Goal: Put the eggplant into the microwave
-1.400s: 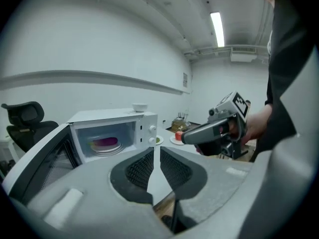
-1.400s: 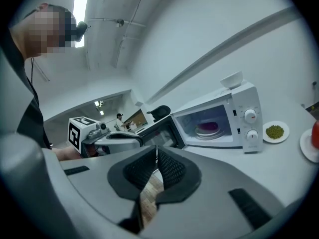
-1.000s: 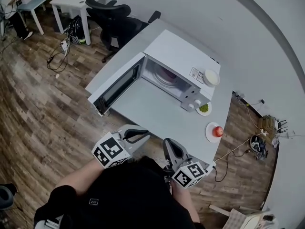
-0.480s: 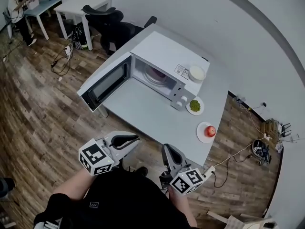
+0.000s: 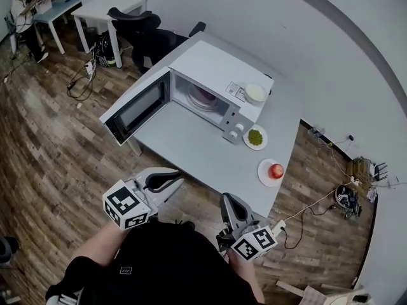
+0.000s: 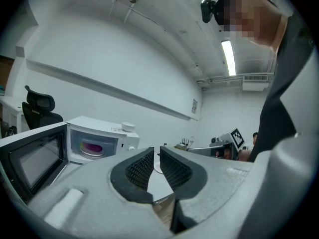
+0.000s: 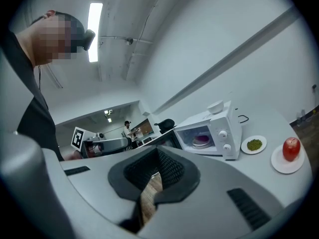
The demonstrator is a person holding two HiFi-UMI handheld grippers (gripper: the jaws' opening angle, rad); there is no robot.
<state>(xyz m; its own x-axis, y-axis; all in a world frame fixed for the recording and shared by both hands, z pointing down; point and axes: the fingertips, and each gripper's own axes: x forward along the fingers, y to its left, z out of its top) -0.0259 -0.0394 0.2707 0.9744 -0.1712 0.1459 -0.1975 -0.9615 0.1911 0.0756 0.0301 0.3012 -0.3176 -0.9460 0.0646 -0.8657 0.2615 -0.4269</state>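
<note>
The white microwave (image 5: 222, 68) stands on the grey table (image 5: 191, 146) with its door (image 5: 135, 110) swung open to the left. Inside it a purple thing, apparently the eggplant (image 5: 205, 96), lies on a plate; it also shows in the left gripper view as the eggplant (image 6: 92, 147) and in the right gripper view as the eggplant (image 7: 202, 141). My left gripper (image 5: 179, 178) hangs off the table's near edge, its pads a narrow gap apart and empty (image 6: 156, 152). My right gripper (image 5: 227, 199) is held close to my body, with its tips together and nothing held (image 7: 158, 156).
A white bowl (image 5: 255, 93) sits on top of the microwave. Right of it are a plate of green food (image 5: 255, 137) and a plate with a red apple (image 5: 275, 170). A black office chair (image 5: 137, 30) stands behind the table; cables lie on the wooden floor.
Both grippers have drawn back from the table's near edge, and the table and microwave now sit farther off in the head view. The jaws look the same.
</note>
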